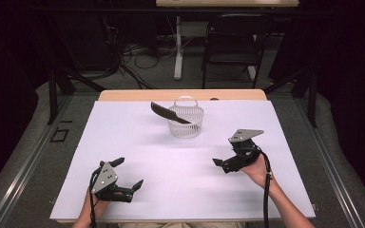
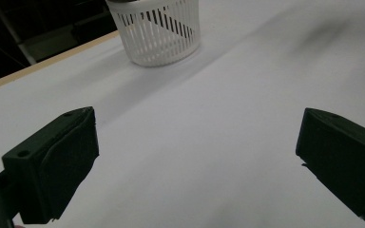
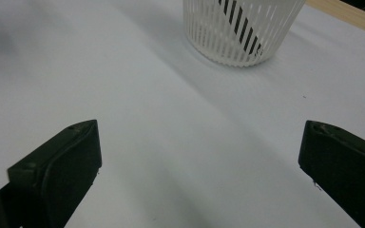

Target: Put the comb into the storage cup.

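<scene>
High view: a white slatted basket with a hoop handle stands toward the far middle of the white surface. A long black blade-like object — possibly a knife, though the shape is hard to read — rests tilted in it, one end inside, the other sticking out past the rim to the left. Both grippers sit on the near side, well apart from the basket: the left gripper at near left, the right gripper at near right. Each has its jaws spread wide, holding nothing.
</scene>
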`<state>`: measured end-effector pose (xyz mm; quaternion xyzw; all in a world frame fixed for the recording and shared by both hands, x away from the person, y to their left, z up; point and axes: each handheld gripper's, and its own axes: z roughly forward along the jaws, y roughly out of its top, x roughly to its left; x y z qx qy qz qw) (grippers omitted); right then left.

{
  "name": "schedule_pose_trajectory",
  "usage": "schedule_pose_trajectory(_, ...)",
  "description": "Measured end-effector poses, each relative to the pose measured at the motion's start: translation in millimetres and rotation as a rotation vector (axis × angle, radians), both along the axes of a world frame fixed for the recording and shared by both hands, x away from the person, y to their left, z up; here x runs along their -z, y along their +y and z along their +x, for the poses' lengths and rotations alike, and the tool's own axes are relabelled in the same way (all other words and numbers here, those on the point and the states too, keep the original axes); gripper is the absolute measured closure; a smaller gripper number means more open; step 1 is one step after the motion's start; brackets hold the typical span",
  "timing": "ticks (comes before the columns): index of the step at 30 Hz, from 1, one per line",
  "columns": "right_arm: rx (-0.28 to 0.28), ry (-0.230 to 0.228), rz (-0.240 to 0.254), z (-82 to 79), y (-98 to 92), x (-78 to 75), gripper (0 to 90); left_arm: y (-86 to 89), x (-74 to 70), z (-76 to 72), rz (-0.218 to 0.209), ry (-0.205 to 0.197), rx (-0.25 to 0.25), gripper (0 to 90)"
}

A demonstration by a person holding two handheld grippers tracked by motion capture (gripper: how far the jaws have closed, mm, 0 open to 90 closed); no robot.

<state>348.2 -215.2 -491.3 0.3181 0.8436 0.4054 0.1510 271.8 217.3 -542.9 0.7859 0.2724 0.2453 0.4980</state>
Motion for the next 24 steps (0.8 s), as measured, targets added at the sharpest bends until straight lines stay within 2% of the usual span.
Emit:
schedule_pose_trajectory(4,0.006,-0.011,0.01,-9.2,-3.4,4.5,0.1,-0.5,0.1,0.2,0.003,0.001,0.002,0.6)
schedule_pose_trajectory(10,0.022,-0.051,0.008,-18.8,-6.8,8.5,0.0,-0.4,-0.1,-0.1,-0.001,0.0,-0.001,0.6)
schedule_pose_trajectory(22,0.037,-0.086,0.031,-38.1,-19.4,14.4,0.0,-0.5,0.0,-0.2,0.0,0.0,-0.002,0.6)
schedule_pose_trajectory(24,0.04,-0.091,0.019,-41.7,-20.6,17.3,0.0,-0.7,0.1,0.0,0.004,0.0,-0.002,0.6)
